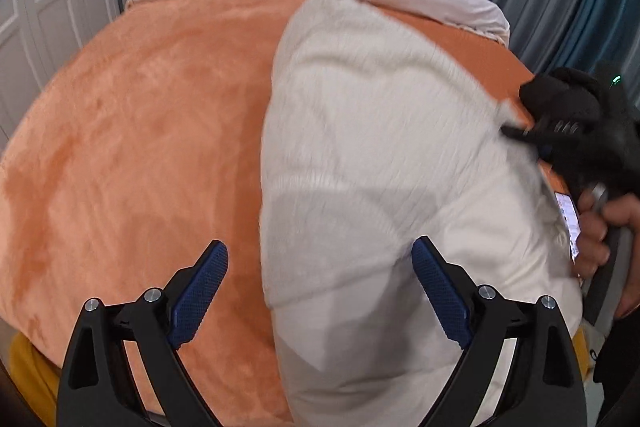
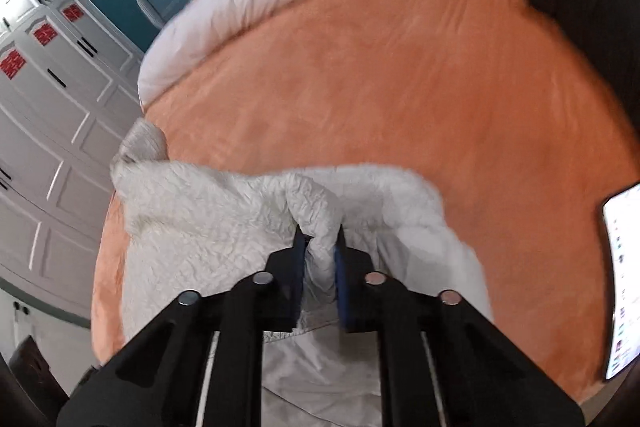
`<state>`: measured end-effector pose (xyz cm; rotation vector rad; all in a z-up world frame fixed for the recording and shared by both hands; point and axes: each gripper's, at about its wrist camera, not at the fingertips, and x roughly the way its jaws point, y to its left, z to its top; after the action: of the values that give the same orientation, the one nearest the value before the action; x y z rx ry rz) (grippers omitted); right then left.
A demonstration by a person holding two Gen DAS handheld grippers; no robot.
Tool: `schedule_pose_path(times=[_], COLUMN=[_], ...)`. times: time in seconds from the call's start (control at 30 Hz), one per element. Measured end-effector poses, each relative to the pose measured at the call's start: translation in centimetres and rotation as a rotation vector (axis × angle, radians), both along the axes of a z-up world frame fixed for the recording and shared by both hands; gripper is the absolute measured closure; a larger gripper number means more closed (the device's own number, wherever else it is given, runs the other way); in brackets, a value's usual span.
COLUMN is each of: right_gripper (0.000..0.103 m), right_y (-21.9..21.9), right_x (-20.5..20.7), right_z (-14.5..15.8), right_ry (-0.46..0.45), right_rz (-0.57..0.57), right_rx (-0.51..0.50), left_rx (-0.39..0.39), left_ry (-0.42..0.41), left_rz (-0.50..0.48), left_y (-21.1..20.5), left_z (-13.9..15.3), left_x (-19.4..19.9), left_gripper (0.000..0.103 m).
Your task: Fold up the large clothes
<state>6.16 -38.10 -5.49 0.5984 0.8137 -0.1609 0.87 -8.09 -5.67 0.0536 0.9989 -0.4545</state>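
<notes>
One soft, bulky white jacket (image 1: 380,147) flops on the bed (image 1: 160,107); right tongs (image 2: 319,251) clamp its bunched edge, left tongs (image 1: 320,291) gape; grip hem at 6 o'clock.

The blanket (image 1: 152,131) on the bed is a soft, plush orange cloth with a matt nap, and the white garment (image 1: 380,131) is a thick, fuzzy cloth, crinkled and quilted on its outer face. The left gripper (image 1: 320,291) is matt black plastic with shiny metal pins and blue pads (image 1: 200,291) of a rough, dotted texture. The wardrobe doors (image 2: 52,131) look smooth and white-painted.
</notes>
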Motion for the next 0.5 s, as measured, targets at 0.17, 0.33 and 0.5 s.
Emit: schedule_pose_path(times=[0.17,0.33,0.5], right_gripper=[0.086,0.085,0.082], right_y=[-0.1,-0.6,0.8], right_x=[-0.6,0.2,-4.7], right_z=[-4.3,-5.7,0.8], right_ry=[0.06,0.084,0.002], right_rz=[-0.029,-0.008,-0.033], right_rx=[-0.02,-0.023,-0.039], left_rx=[-0.031,0.004,0.04], left_ry=[0.029,0.009,0.006], left_rz=[-0.025,-0.043,-0.02], left_y=[-0.9,-2.1,-1.3], left_z=[-1.3,-2.1,-0.5], left_x=[0.0,0.3,-0.3], left_gripper=[0.006,0.005,0.014])
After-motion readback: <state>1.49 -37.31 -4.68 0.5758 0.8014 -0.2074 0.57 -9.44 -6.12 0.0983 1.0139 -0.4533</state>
